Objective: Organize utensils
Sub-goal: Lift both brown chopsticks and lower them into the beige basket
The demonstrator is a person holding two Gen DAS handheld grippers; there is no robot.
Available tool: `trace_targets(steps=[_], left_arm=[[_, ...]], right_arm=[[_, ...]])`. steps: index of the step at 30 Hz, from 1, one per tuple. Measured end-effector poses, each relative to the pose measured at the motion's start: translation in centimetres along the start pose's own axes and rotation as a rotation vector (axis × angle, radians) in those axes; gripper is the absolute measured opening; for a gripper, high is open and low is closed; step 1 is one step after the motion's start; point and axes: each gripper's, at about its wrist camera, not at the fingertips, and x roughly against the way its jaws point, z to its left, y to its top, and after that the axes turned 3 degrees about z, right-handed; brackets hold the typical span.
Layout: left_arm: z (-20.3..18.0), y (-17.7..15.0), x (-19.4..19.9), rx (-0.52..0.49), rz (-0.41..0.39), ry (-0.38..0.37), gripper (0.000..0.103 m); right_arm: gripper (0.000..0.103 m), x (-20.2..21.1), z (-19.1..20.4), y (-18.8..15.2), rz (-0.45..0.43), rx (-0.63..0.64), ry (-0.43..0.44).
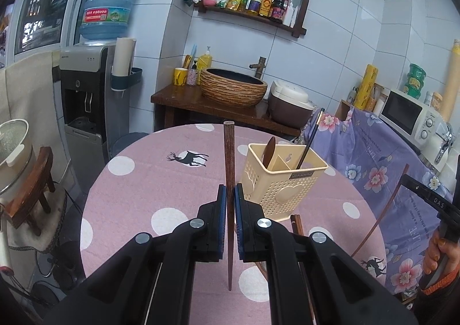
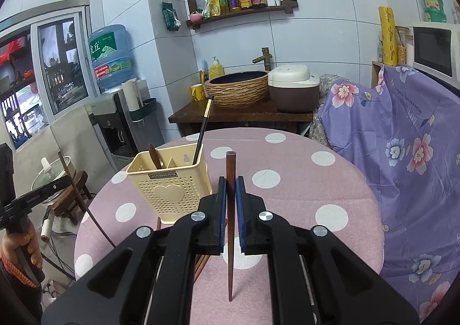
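My left gripper [image 1: 230, 190] is shut on a brown wooden chopstick [image 1: 229, 152] that stands upright above the pink dotted round table [image 1: 161, 181]. Just right of it is a cream perforated utensil holder [image 1: 283, 184] with a wooden spoon [image 1: 270, 149] and a black chopstick [image 1: 312, 135] in it. My right gripper [image 2: 230, 181] is shut on a second brown chopstick [image 2: 230, 164], right of the holder [image 2: 169, 190]. Each gripper shows at the edge of the other's view, chopstick in its jaws. More chopsticks [image 1: 297, 224] lie on the table at the holder's base.
Behind the table stands a wooden counter with a woven basin [image 1: 233, 86] and a rice cooker [image 2: 293, 86]. A water dispenser [image 1: 86, 95] is at the left. A purple flowered cloth [image 2: 402, 138] and a microwave [image 1: 411, 115] are at the right. A stool with a pot [image 1: 17, 158] is low left.
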Motion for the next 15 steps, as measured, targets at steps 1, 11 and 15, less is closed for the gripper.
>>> trace_targets(steps=[1,11,15], left_arm=[[0.0,0.3,0.3,-0.001,-0.007,0.0,0.007],[-2.2,8.0,2.4,-0.028,-0.119,-0.035,0.007],[-3.7,12.7,2.8,-0.006,-0.154,-0.078,0.007]], right_arm=[[0.008,0.1,0.1,0.1,-0.003,0.001,0.003],[0.007,1.5,2.3,7.3,-0.07,0.015,0.083],[0.007,2.1,4.0,12.8,-0.123,0.009,0.107]])
